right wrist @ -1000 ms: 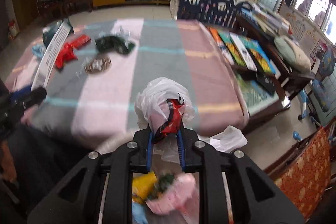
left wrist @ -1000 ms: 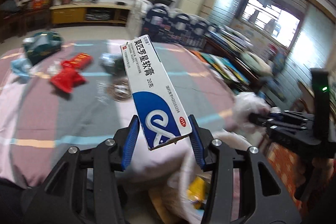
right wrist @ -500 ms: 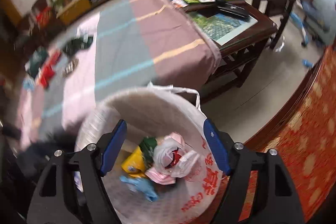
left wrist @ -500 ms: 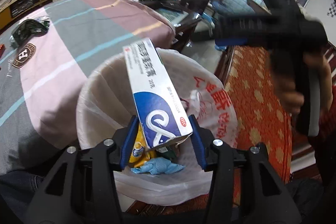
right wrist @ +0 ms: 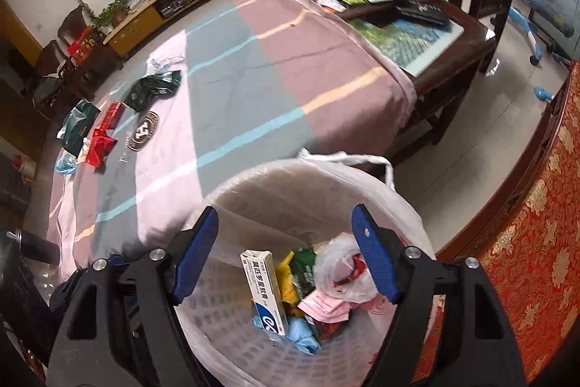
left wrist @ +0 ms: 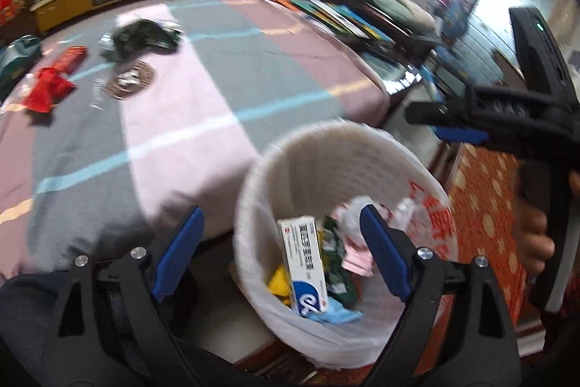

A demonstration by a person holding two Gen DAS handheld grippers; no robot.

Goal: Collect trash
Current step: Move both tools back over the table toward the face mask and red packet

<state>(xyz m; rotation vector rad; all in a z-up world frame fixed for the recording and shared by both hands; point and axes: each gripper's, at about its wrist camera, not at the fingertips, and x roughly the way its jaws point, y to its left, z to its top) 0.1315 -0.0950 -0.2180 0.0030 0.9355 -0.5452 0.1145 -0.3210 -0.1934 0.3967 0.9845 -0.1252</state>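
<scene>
A: Both grippers are hanging spread and empty. The left gripper [left wrist: 279, 256] has just been opening, nothing between its jaws; the white-and-blue cardboard ointment box [left wrist: 304, 269] is lying below it in the white plastic-lined bin [left wrist: 362, 140].

B: And the right gripper [right wrist: 286, 254]?

A: Its jaws have just been opening too, directly above the bin. Risk: the remaining red and green wrappers [right wrist: 103, 142] are lying far ahead on the striped bed [right wrist: 235, 89]; overreaching might be knocking the bin.

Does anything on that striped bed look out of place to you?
Yes. Litter lies scattered at the far end of the bed: red wrappers, a dark green bag, a round brown badge-like piece and a blue scrap. None belongs on bedding.
</scene>
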